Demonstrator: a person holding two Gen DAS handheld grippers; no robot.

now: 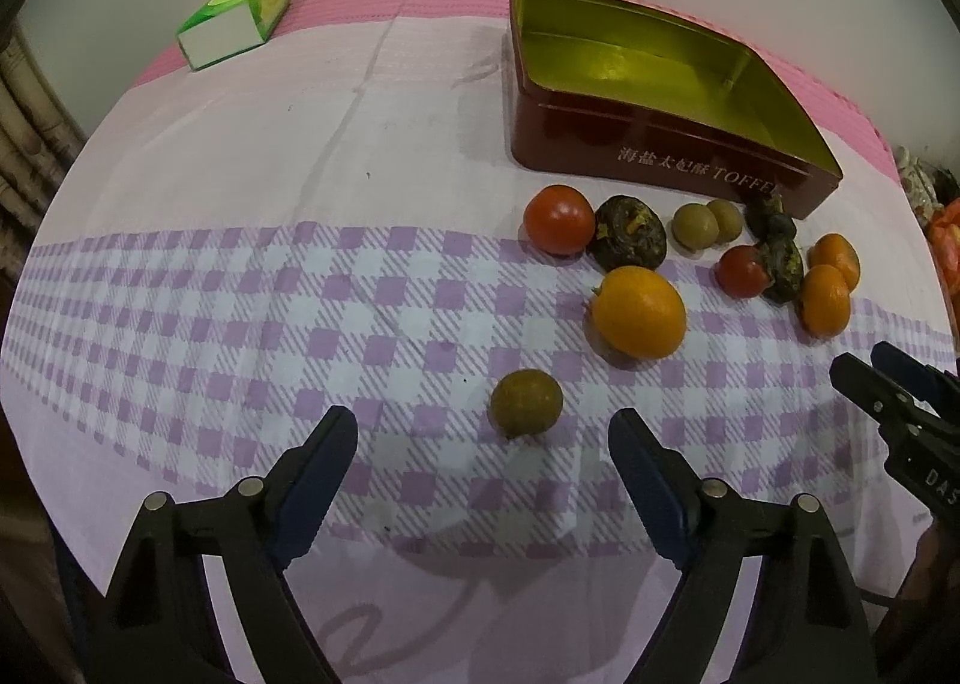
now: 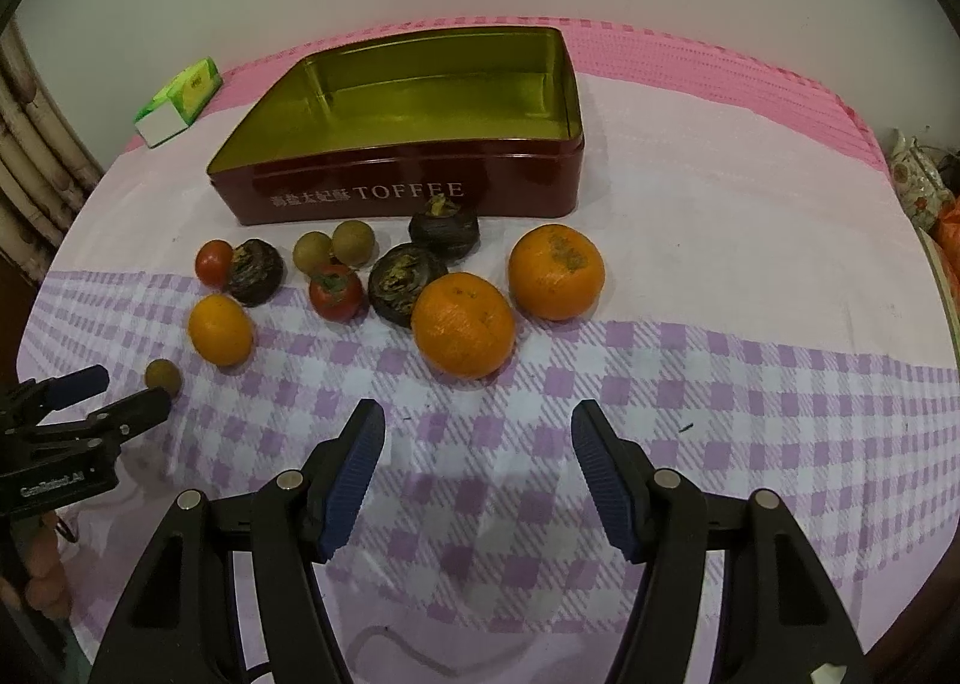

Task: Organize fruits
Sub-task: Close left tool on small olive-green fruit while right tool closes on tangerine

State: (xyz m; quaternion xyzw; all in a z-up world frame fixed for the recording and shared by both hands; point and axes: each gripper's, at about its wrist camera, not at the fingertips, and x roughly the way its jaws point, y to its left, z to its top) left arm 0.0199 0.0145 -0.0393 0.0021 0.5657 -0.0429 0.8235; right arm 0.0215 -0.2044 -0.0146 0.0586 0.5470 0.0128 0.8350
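Observation:
A dark red toffee tin [image 2: 420,192] with a gold inside stands open and empty at the back; it also shows in the left wrist view [image 1: 660,156]. Fruits lie loose in front of it: oranges [image 2: 463,325], small tomatoes [image 2: 336,293], dark wrinkled fruits [image 2: 403,283] and brownish-green round fruits [image 2: 312,252]. My left gripper [image 1: 483,438] is open, just short of a lone brownish-green fruit [image 1: 527,403]. My right gripper [image 2: 478,429] is open and empty, a little short of the nearest orange.
A green and white box [image 1: 234,21] lies at the back left of the checked cloth [image 1: 240,312]. A wall runs behind the table. The cloth's edge falls away at right, with clutter [image 2: 918,186] beyond it.

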